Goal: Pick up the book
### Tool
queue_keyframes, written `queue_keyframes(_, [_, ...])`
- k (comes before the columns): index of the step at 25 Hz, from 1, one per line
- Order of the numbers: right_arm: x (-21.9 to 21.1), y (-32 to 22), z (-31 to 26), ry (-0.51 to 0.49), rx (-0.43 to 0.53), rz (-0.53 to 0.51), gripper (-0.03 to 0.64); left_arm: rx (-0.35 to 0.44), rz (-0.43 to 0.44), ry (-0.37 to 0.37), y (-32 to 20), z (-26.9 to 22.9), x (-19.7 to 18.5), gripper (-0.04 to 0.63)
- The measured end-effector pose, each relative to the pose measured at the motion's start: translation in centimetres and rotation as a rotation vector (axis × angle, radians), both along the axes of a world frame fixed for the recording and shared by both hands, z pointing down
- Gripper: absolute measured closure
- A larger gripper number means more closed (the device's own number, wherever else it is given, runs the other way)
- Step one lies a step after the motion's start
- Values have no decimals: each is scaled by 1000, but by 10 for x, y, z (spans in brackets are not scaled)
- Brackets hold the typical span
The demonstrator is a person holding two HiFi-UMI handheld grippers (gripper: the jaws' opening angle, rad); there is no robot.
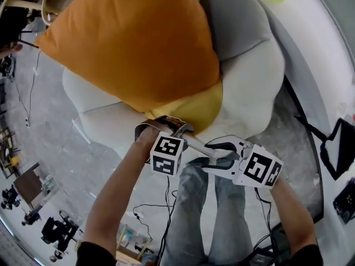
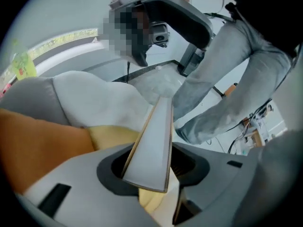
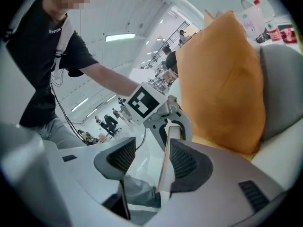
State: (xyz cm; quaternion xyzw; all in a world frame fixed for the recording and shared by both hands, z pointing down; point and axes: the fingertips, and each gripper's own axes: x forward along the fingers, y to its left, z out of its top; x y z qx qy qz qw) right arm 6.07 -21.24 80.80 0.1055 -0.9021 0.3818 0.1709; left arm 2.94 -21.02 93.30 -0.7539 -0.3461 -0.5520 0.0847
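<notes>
An orange pillow (image 1: 133, 37) lies on the white cushioned seat (image 1: 100, 115).

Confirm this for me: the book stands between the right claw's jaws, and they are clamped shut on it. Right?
Not quite. The book does stand between the right claw's jaws, but they are apart, not clamped shut on it: the book sits beside one pad, with a clear gap to the other. The right gripper view shows this.

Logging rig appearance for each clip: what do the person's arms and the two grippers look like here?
Both arms are bare below short black sleeves. The left gripper and right gripper are grey, their tongs lined with dark ribbed pads. Each carries a white cube printed with black square markers; thin black cables trail beneath.
</notes>
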Motion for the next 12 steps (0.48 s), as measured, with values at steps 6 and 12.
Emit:
queue_keyframes(6, [37,3,-25,23,10,31,388,-133,-406,-28,-2,-30,-6,445])
queue_keyframes(12, [61,0,-73,96,35,41,411,-192,-851,14,-21,-84,-12,445])
